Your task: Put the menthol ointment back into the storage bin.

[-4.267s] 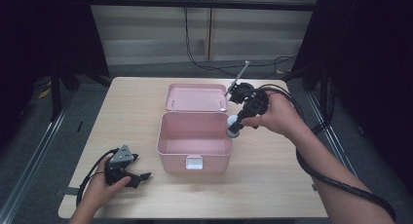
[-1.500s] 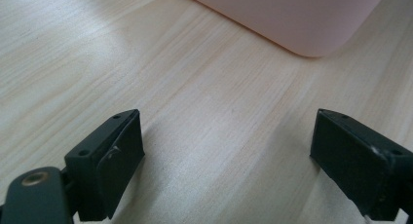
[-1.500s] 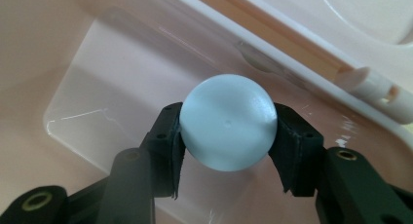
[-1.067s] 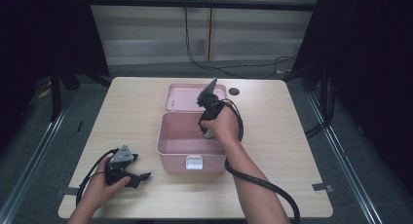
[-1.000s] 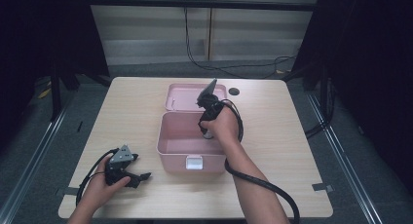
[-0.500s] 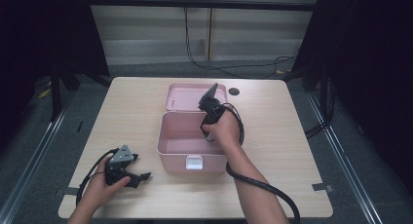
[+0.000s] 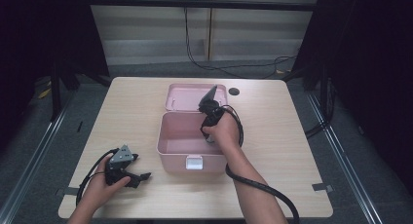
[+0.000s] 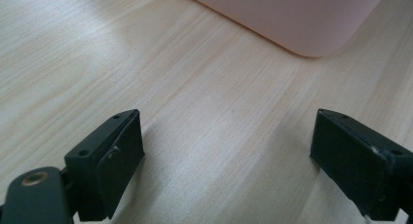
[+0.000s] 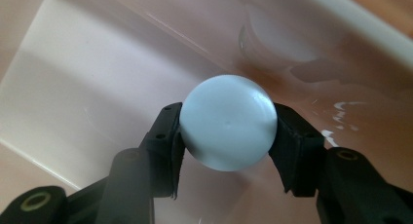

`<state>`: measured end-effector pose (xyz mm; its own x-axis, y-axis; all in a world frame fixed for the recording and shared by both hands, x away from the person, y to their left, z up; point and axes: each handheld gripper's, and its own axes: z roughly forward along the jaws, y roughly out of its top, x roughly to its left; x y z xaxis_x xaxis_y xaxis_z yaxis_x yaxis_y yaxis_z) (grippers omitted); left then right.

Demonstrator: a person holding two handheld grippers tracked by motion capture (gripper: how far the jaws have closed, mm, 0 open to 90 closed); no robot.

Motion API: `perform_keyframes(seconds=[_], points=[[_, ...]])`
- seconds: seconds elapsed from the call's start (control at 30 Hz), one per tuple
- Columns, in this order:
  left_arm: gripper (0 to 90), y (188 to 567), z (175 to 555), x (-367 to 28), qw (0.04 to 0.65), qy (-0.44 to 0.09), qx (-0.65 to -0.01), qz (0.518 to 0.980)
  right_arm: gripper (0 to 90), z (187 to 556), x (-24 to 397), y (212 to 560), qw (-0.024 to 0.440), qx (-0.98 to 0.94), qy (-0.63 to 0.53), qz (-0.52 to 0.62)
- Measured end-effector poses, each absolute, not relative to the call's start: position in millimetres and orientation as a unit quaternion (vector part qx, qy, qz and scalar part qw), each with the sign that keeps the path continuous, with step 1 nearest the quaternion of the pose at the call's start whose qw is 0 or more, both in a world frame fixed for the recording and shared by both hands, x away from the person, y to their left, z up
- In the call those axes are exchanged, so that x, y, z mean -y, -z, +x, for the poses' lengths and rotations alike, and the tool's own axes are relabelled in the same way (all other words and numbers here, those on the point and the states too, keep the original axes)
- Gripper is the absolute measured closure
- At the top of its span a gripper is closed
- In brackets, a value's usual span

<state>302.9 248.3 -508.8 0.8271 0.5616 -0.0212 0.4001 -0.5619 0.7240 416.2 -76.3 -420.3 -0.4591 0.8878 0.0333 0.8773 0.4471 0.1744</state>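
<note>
The right gripper (image 7: pixel 210 136) is down inside the open pink box (image 7: pixel 175 153), near the box's right wall, and in the right gripper view its jaws are clamped on a pale blue ball (image 9: pixel 227 129), one pad pressing on each side of it. The ball hangs just above the box's glossy floor; its reflection shows on the pink surface behind it, so I'd judge it has not touched down yet, though I can't be sure of the gap. The lid (image 7: pixel 187 95) lies flat on the table behind the box, toward the far edge, so nothing blocks the way in. The left gripper (image 7: pixel 134 177) rests on the table (image 7: pixel 292 136) near the front left corner, beside the box but apart from it, its jaws spread wide with nothing but bare wood between them, a rounded corner of the box showing ahead in the left gripper view. As I read it, the carrying is done and the ball is over its place in the box; what is left is to lower it the last bit, let the jaws go, lift the hand out, and perhaps put the lid back on.
</note>
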Motion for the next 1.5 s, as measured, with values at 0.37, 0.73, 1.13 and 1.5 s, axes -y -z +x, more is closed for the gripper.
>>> perform_keyframes(seconds=[0.37, 0.73, 1.13, 1.5], points=[[11.4, 508.8, 303.0, -248.3, 0.379, -0.107, -0.274, 0.877, 49.8, 417.3, 75.4, 423.4, 0.029, -0.847, -0.079, 0.526], [11.4, 508.8, 303.0, -248.4, 0.379, -0.106, -0.274, 0.877, 48.4, 418.0, 74.1, 424.6, 0.030, -0.846, -0.073, 0.527], [11.4, 508.8, 303.0, -248.3, 0.379, -0.106, -0.274, 0.877, 46.3, 416.8, 72.8, 421.4, 0.025, -0.849, -0.067, 0.524], [11.4, 508.5, 303.1, -248.5, 0.378, -0.105, -0.273, 0.878, 42.1, 413.2, 72.0, 409.1, 0.021, -0.845, -0.072, 0.530]])
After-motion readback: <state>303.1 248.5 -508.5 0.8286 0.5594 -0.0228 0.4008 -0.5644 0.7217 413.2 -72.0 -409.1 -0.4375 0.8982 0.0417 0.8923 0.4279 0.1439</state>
